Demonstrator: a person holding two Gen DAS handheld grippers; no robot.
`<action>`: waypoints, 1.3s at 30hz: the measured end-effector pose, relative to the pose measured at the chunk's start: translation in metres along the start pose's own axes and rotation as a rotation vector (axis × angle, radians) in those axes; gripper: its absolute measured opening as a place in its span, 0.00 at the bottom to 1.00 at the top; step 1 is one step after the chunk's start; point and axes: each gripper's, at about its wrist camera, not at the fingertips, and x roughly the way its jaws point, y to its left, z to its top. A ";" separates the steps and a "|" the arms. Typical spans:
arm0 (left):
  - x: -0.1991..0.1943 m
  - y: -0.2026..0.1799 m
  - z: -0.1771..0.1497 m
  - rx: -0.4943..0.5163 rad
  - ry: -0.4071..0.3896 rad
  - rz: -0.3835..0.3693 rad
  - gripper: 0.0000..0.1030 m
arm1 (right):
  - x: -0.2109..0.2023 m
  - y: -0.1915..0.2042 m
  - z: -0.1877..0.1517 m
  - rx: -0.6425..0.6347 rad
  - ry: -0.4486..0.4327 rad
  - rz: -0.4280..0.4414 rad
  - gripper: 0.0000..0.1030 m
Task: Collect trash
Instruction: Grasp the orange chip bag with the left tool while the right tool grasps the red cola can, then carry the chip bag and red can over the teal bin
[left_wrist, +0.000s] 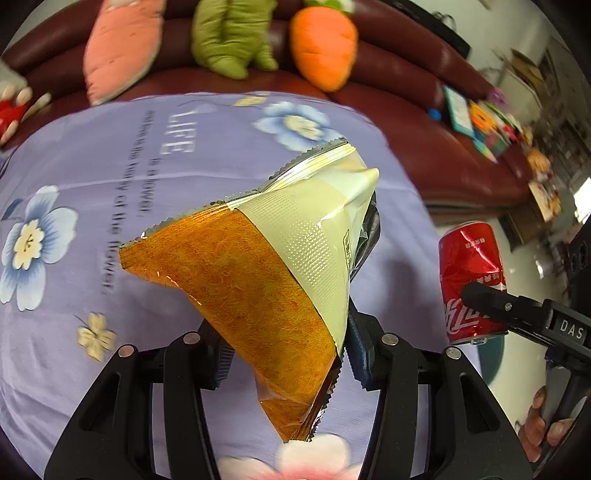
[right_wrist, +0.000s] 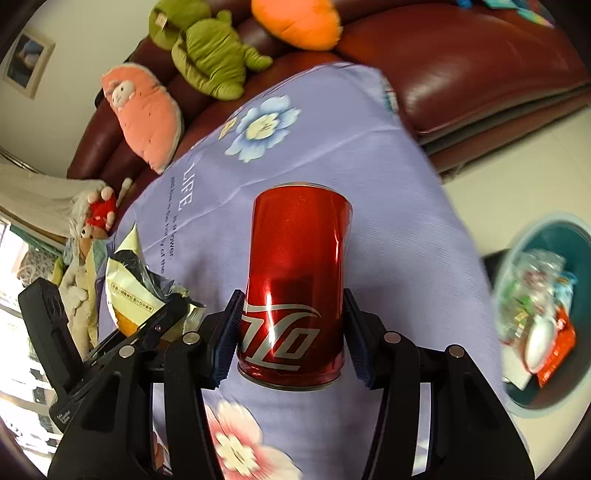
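Observation:
My left gripper is shut on an orange and cream snack bag, held up above the purple flowered cloth. My right gripper is shut on a red soda can, its pads pressing both sides near the can's bottom. The same can shows at the right of the left wrist view, with a black finger across it. The snack bag shows at the left of the right wrist view. A teal trash bin with wrappers inside stands on the floor at the right.
A dark red leather sofa runs behind the cloth, with pink, green and orange plush toys on it. Colourful books lie on its right seat. A person's fingers grip the right handle. Pale floor lies right of the cloth.

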 end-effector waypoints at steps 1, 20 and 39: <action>-0.001 -0.011 -0.003 0.016 0.003 -0.005 0.50 | -0.009 -0.009 -0.004 0.011 -0.009 0.005 0.48; 0.015 -0.183 -0.029 0.279 0.075 -0.114 0.50 | -0.169 -0.161 -0.049 0.167 -0.304 -0.099 0.48; 0.076 -0.298 -0.062 0.431 0.206 -0.206 0.50 | -0.188 -0.245 -0.065 0.290 -0.316 -0.142 0.48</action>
